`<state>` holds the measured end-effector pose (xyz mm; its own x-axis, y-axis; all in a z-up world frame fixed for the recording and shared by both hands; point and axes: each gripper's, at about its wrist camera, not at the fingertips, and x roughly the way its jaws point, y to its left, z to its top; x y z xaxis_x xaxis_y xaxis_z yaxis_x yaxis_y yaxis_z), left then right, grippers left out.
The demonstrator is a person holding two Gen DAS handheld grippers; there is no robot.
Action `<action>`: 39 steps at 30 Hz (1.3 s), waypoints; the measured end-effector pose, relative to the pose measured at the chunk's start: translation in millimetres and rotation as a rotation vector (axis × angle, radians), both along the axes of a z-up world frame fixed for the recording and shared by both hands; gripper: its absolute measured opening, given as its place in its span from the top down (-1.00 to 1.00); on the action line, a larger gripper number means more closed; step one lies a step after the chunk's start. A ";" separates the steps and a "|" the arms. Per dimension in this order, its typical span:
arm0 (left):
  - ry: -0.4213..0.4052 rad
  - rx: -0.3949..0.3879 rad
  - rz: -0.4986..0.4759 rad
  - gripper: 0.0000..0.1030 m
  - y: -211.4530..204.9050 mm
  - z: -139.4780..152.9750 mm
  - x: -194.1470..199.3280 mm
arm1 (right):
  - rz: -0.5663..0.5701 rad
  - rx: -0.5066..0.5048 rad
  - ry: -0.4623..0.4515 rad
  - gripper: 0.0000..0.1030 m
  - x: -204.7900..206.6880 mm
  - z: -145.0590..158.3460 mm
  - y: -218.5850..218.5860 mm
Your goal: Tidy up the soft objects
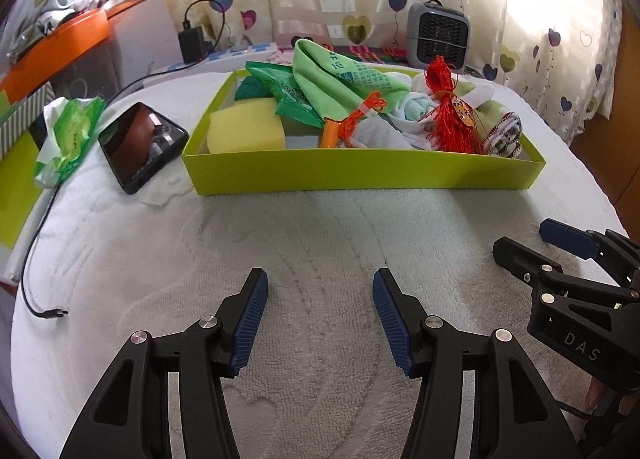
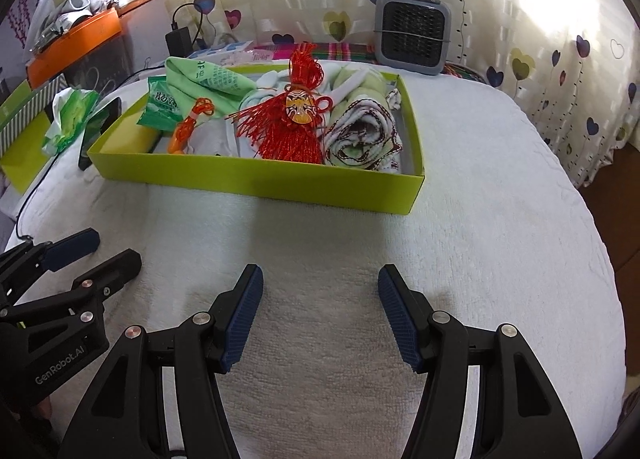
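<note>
Ribbed blue pads line the left gripper and right gripper; both are held apart with nothing between them, over a nubbly white towel. Bare towel lies between them and the box's near wall. Beyond, a shallow lime cardboard box holds a yellow sponge, green cloth, red tassel and rolled towel.

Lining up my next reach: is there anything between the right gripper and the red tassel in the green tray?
Only the tray's near wall. The right gripper is open over bare white towel, and the red tassel lies on top of the pile just behind that wall, so it looks reachable by coming in over the wall from above.
</note>
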<state>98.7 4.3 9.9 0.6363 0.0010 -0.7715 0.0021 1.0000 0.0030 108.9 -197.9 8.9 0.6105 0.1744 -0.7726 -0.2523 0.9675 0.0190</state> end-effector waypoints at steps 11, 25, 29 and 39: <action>0.000 0.004 0.023 -0.18 -4.1 -0.9 2.0 | -0.001 -0.012 0.005 -0.27 0.4 -1.6 1.7; 0.000 0.004 0.024 -0.19 -4.4 -1.2 2.0 | -0.001 -0.012 0.005 -0.29 0.4 -2.1 2.3; 0.000 0.004 0.023 -0.19 -4.4 -1.2 2.0 | -0.001 -0.012 0.005 -0.29 0.3 -2.2 2.3; 0.000 0.004 0.023 -0.19 -4.7 -1.4 2.1 | -0.001 -0.012 0.005 -0.30 0.3 -2.4 2.3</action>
